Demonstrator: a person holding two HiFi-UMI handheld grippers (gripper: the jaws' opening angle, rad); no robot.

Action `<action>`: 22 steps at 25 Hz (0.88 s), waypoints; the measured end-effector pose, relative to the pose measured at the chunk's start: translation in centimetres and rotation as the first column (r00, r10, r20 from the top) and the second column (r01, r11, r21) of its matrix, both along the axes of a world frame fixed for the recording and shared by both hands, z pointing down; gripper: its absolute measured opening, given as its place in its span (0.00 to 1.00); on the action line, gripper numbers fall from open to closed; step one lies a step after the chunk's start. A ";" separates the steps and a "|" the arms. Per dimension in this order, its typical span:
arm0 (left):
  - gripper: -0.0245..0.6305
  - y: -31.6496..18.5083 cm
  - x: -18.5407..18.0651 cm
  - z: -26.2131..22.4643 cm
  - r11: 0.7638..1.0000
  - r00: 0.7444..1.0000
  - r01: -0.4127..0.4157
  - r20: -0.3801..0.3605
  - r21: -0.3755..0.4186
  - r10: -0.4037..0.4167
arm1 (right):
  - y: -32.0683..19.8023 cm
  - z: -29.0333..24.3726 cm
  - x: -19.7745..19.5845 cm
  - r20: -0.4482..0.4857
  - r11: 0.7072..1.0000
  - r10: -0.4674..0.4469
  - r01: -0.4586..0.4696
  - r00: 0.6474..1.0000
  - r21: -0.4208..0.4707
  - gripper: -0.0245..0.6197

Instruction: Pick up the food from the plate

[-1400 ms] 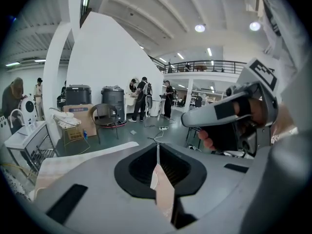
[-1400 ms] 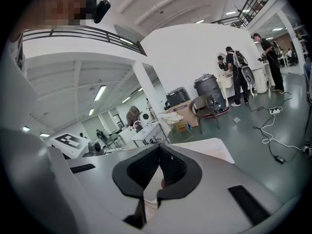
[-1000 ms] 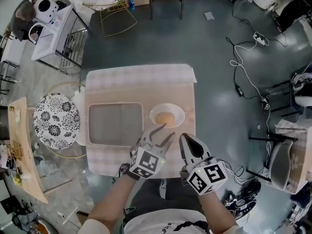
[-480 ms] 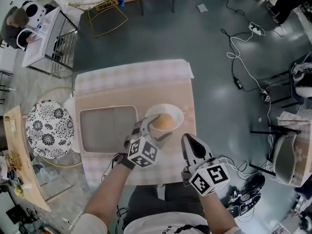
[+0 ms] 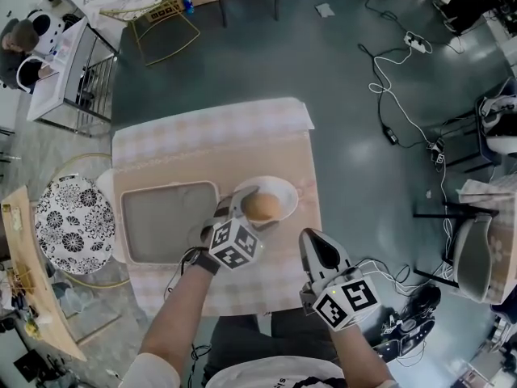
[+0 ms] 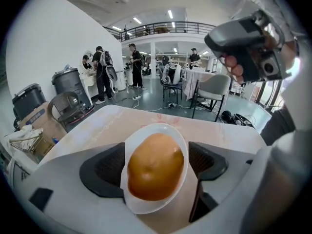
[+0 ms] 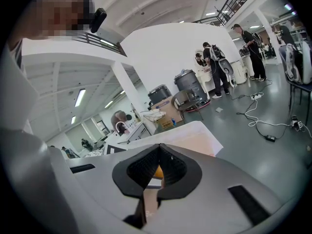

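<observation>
1. Head view is showing the person holding both tools over a counter (image 5: 242, 156), which a pale checked cloth (image 5: 212, 121) is covering at its far end.
2. The left claw (image 5: 252, 210) is reaching over a white plate (image 5: 284, 191) that is sitting on the counter just right of a grey tray (image 5: 166, 221).
3. The food (image 5: 262, 207), a rounded golden-brown piece, is lying in the middle of the plate.
4. Left gripper view is looking straight along the jaws: they are standing wide apart, and the two dark pads (image 6: 106, 172) are flanking the plate on either side, with the food sitting between them.
5. Nothing is being squeezed. The pads are appearing close to the plate's rim, though whether they are touching it is hard to tell from this angle.
6. The right claw (image 5: 313, 241) is hovering over the near right edge of the counter, apart from the plate and nearer the person's body.
7. Right gripper view is showing its jaws pressed together tip to tip, clamping nothing. A sliver of orange is peeking through the small gap below the tips, and this is possibly the food beyond.
8. A stool (image 5: 71, 225) with a black-and-white patterned seat is standing on the floor to the left of the counter, near the tray's end.
</observation>
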State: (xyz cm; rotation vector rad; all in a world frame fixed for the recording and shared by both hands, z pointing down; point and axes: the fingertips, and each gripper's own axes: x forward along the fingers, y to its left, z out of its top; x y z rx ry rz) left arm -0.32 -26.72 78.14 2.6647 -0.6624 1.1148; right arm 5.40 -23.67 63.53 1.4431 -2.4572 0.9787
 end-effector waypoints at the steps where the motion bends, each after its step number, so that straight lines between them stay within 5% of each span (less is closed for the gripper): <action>1: 0.62 0.1 0.0 0.3 1.000 1.000 -0.009 0.009 -0.006 0.009 | 0.0 0.1 0.2 -0.001 1.000 0.003 -0.003 1.000 -0.003 0.06; 12: 0.60 0.0 -0.2 0.9 1.000 1.000 0.019 0.022 0.008 -0.019 | 0.1 0.0 1.0 -0.006 1.000 0.011 -0.011 1.000 0.002 0.06; 22: 0.60 1.3 0.2 -5.3 0.998 0.998 0.048 -0.040 0.031 -0.047 | 1.0 -3.0 0.4 -0.017 1.000 -0.013 0.013 1.000 0.023 0.06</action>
